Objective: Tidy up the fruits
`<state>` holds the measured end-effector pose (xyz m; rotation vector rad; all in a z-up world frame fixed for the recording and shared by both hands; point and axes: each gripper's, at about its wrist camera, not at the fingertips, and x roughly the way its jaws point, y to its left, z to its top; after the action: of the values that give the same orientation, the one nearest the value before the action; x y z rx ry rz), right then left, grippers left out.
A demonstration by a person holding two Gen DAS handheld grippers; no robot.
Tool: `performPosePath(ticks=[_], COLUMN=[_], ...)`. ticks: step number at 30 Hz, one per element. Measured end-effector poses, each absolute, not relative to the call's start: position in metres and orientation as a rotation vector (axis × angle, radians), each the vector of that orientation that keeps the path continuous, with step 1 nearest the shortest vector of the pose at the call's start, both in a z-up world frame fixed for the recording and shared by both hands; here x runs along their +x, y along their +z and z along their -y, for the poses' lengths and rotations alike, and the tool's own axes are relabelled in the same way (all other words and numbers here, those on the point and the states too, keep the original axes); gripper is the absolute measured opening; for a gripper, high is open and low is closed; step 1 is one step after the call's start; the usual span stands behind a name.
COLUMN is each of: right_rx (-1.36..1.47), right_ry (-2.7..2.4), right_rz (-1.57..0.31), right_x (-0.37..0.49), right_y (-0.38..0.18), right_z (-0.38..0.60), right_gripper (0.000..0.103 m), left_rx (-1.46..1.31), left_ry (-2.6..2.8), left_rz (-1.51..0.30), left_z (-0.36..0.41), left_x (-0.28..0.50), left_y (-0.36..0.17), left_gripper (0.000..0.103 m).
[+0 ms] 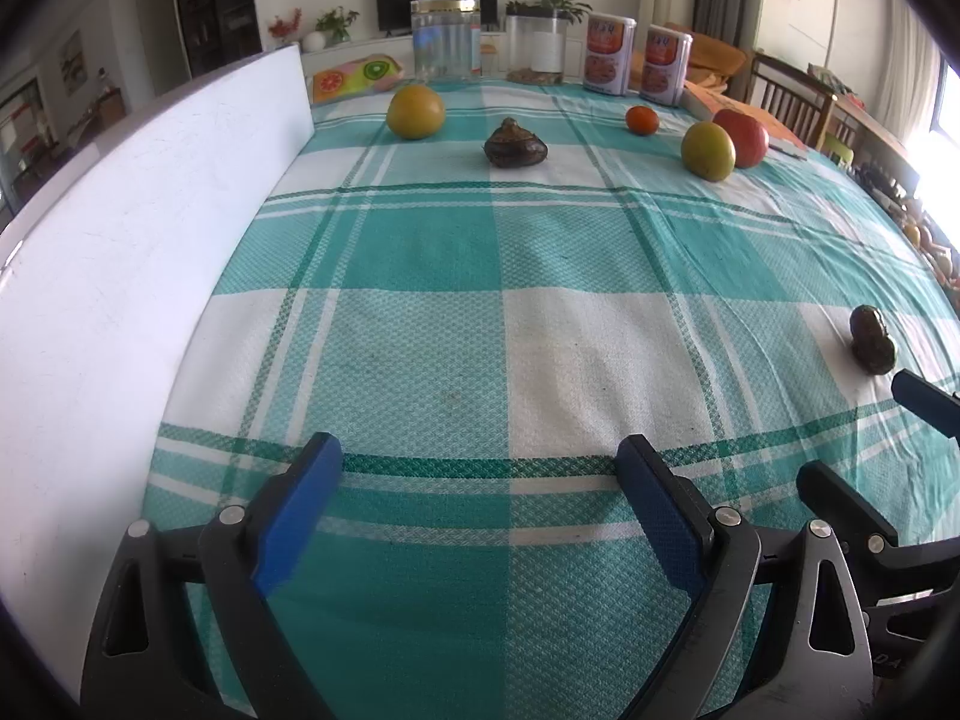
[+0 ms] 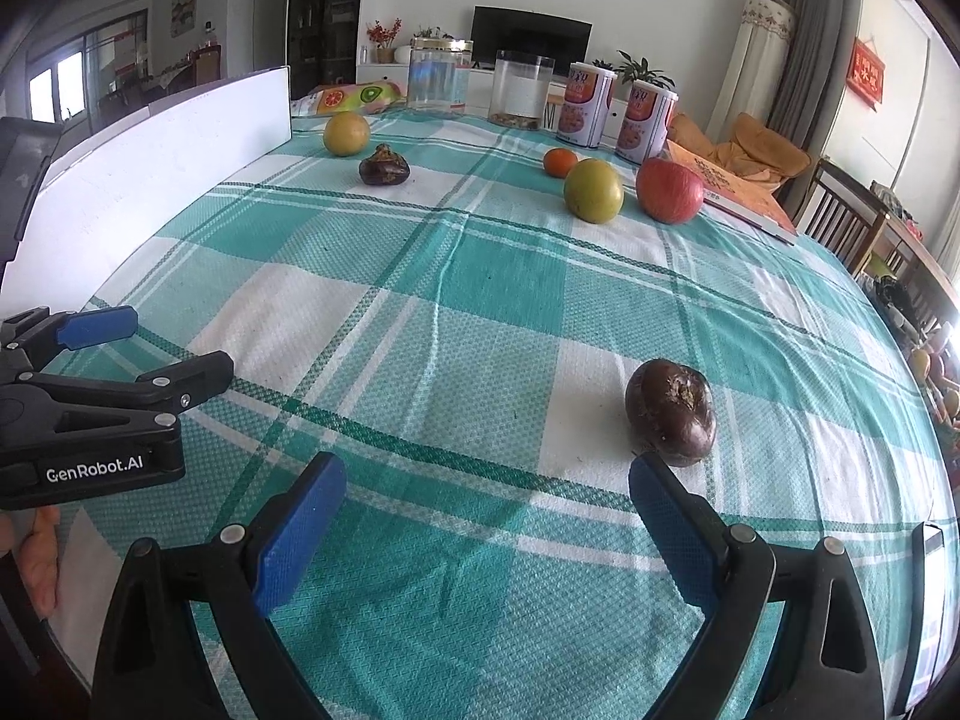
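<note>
So: nearest fruit is the dark water chestnut (image 2: pixel 671 411), at 1 o'clock just past the right claw (image 2: pixel 486 531), by its right pad. Both claws, left claw (image 1: pixel 480 495) too, gape wide, empty, above the surface (image 2: pixel 480 276). Right hand's nearer.

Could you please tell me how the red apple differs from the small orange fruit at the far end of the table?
The red apple is clearly larger than the small orange fruit. The apple is red with a paler streaked patch, while the orange fruit is evenly orange. The apple sits beside the book at the right, while the orange fruit lies behind the yellow-green fruit. Both are round and rest on the checked tablecloth.
</note>
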<state>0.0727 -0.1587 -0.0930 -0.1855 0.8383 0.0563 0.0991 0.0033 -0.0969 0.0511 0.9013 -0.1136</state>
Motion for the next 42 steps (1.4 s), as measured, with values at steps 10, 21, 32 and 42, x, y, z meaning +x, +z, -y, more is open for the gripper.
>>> performPosePath(ticks=[10,21,32,42], right_rx=[-0.209,-0.124,-0.092,-0.079], right_ry=[0.067,0.118,0.139,0.178], right_rz=[-0.812,-0.774,-0.743,-0.698], right_x=[0.070,0.064,0.059,0.053], right_y=[-0.091,-0.087,-0.083,-0.079], right_z=[0.155,0.167,0.171,0.172], right_gripper=[0.095,0.095,0.095,0.095], left_rx=[0.052,0.052,0.051,-0.091], left_ry=[-0.113,-0.113,-0.114,-0.210], left_rz=[-0.901,-0.901,-0.901,-0.941], left_z=[-0.003,-0.003,-0.003,-0.011], left_x=[0.099,0.099,0.099,0.165], left_y=[-0.097,-0.096,-0.096,-0.066], left_gripper=[0.094,0.094,0.094,0.095])
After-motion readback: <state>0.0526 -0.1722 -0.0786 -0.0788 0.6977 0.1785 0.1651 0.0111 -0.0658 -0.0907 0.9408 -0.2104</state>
